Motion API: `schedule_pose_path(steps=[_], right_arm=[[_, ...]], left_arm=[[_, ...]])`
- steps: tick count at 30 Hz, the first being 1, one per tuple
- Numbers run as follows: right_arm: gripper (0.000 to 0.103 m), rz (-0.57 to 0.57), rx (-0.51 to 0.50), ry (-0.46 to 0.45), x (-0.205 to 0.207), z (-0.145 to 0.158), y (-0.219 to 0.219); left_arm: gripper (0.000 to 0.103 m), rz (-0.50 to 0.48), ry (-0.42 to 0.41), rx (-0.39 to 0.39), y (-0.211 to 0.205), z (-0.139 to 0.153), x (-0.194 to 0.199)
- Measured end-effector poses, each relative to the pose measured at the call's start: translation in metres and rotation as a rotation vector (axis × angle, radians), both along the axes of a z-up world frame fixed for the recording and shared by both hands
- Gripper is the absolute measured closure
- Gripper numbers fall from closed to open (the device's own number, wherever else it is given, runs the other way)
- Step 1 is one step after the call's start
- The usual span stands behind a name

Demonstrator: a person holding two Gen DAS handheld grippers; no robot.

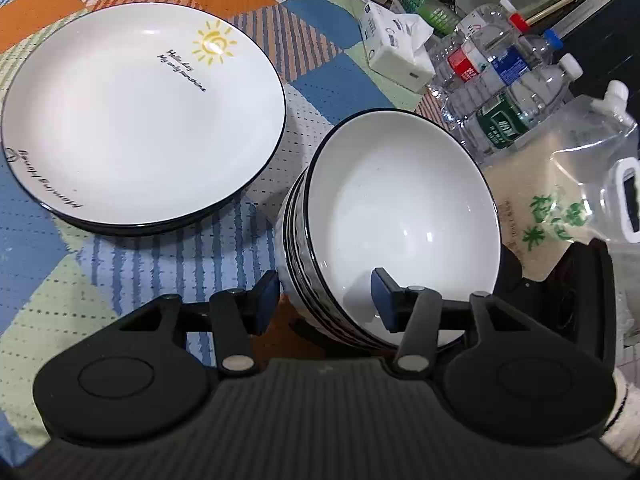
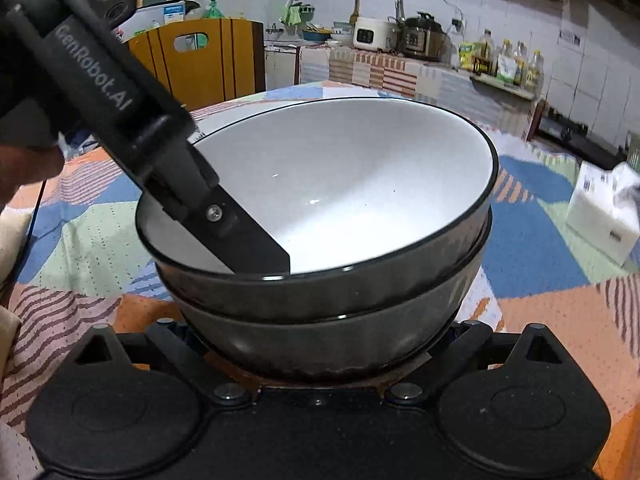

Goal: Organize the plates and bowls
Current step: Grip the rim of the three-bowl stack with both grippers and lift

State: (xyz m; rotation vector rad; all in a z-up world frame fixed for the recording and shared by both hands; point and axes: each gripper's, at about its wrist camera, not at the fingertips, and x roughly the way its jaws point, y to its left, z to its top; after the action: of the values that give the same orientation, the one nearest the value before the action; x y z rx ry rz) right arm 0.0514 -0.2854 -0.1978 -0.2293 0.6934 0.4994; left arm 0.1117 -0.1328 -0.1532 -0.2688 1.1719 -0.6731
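The near rim of the stacked white black-rimmed ceramic bowls (image 1: 400,216) is straddled, unclamped, by the left gripper (image 1: 326,304), fingers spread. The right gripper's (image 2: 320,354) fingers are hidden below the stack; their spread cannot be determined.

"GenRobot.AI" runs along the left hand-held gripper (image 2: 260,252); the plate (image 1: 120,128) perhaps reads "Hello day".

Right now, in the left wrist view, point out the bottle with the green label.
It is the green-label bottle nearest the stacked bowls; the two behind it carry a red label and a blue label.
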Motion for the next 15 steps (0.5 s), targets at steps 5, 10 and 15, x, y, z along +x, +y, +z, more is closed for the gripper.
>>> schedule_pose_path(steps=[5, 10, 15], right_arm=[[0.003, -0.008, 0.025, -0.045, -0.004, 0.018, 0.008], [0.003, -0.029, 0.055, -0.1, 0.009, 0.041, 0.025], [0.003, -0.025, 0.078, -0.139, 0.031, 0.055, 0.046]], left_arm=[[0.055, -0.025, -0.052, 0.011, 0.014, 0.027, 0.002], [0.056, -0.006, -0.11, 0.013, 0.04, 0.058, 0.013], [0.056, 0.026, -0.13, 0.048, 0.062, 0.08, 0.032]])
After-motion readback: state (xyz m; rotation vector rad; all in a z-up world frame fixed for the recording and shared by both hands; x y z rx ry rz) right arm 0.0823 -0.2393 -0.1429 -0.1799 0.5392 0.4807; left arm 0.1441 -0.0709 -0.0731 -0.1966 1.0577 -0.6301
